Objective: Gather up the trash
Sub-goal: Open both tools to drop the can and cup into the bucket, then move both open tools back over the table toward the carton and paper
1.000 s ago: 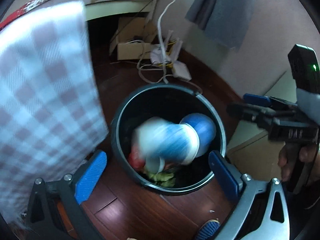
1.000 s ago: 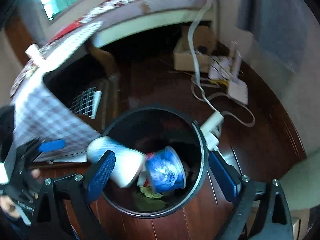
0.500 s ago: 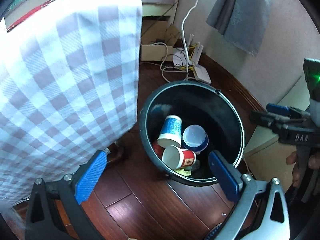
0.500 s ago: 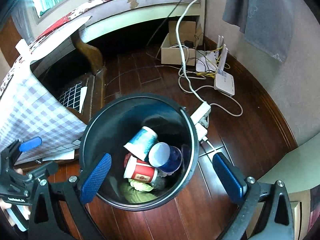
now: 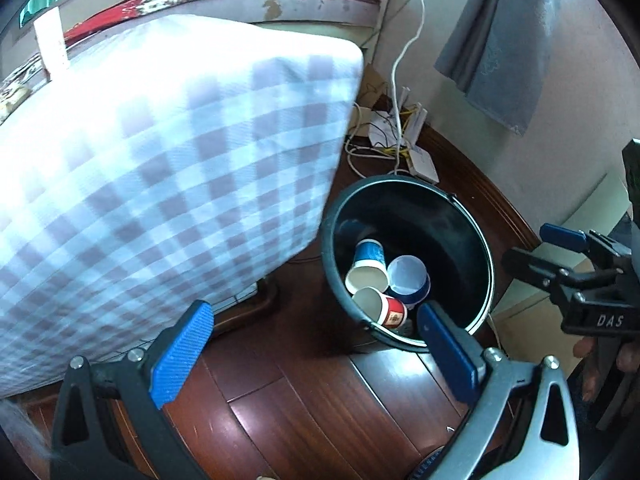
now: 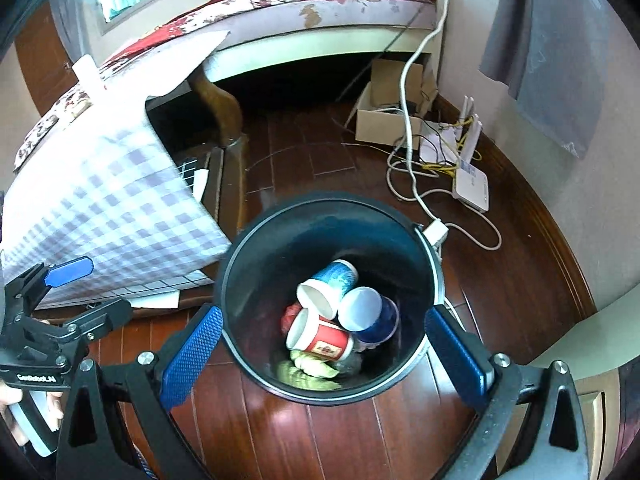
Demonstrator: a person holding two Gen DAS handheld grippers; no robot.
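the right gripper hangs nearest, its blue pads spread wide with nothing pinched between them, straddling the view of the black bin on the dark wood floor. the left gripper is likewise spread wide and empty, beside the bin rather than over it. inside the bin lie three paper cups on their sides, touching one another: a red cup, a light blue cup and a dark blue cup, on top of some green scraps (what else is under them is too dark to tell). just left of the bin hangs a checked cloth. farther off, white cables, a router and a cardboard box sit by the wall, with a bed beyond.
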